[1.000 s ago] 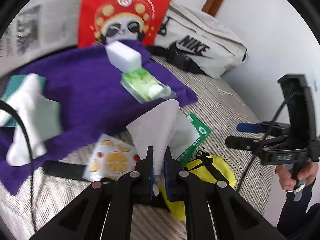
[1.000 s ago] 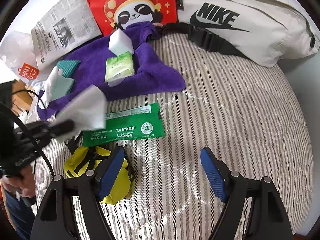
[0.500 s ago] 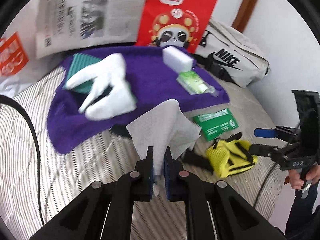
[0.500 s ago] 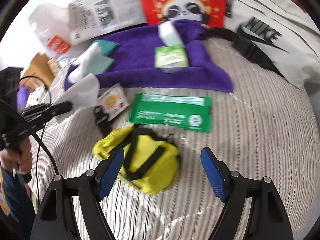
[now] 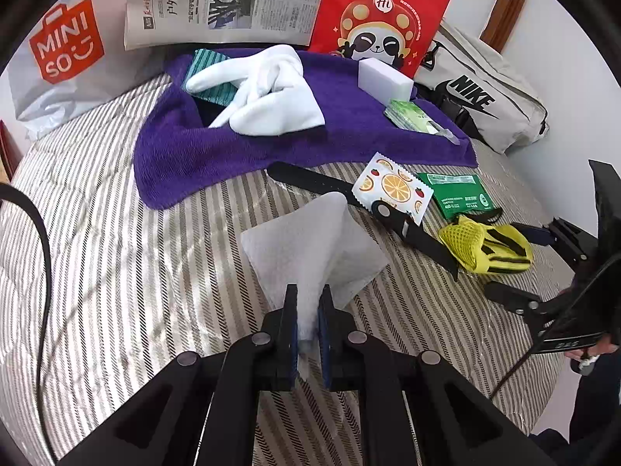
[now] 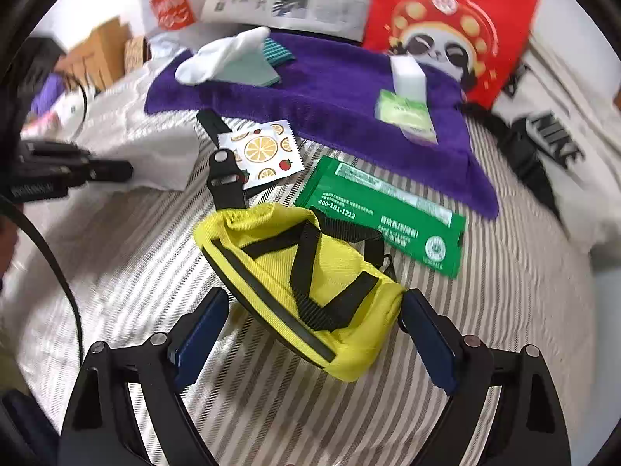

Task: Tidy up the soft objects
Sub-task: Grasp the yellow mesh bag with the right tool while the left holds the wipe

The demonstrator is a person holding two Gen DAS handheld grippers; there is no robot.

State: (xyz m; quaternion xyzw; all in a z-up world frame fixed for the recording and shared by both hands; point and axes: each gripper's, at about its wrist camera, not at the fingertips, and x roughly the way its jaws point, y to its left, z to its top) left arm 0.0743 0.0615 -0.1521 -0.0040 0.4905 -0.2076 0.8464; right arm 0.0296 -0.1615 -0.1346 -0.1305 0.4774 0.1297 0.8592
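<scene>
**Two grippers over the striped bed: one pinching a tissue, one spreading around a yellow pouch**

Left hand-held gripper (image 5: 308, 326): jaws nearly together, clamped on the bottom corner of a white paper tissue (image 5: 310, 248). The sheet is thin, faintly embossed, and fans upward from the pads in a crumpled wedge. It hangs in front of the purple towel (image 5: 240, 147), clear of it.

Right hand-held gripper (image 6: 310, 341): jaws wide and opening. The yellow pouch (image 6: 302, 283) sits between the blue pads; the right pad is at or just beside the pouch's end, the left pad stands apart from it. Contact cannot be told for sure. Pouch is woven nylon, puffy, crossed by black webbing straps, with a mesh end.

Landmark, the purple towel: thick terry pile, rumpled, spread on the bed (image 5: 116, 272), whose cover is quilted with brown-and-cream herringbone stripes.
- On the towel: white cotton gloves (image 5: 268, 93), limp and overlapping; a white foam block (image 5: 384, 79), crisp-edged; a green tissue pack (image 5: 411, 116) in glossy film.
- Just in front of the towel: a flat sachet printed with orange slices (image 5: 392, 190), and a green foil packet (image 5: 458, 194).
- The yellow pouch lies beyond those, further from the towel.
</scene>
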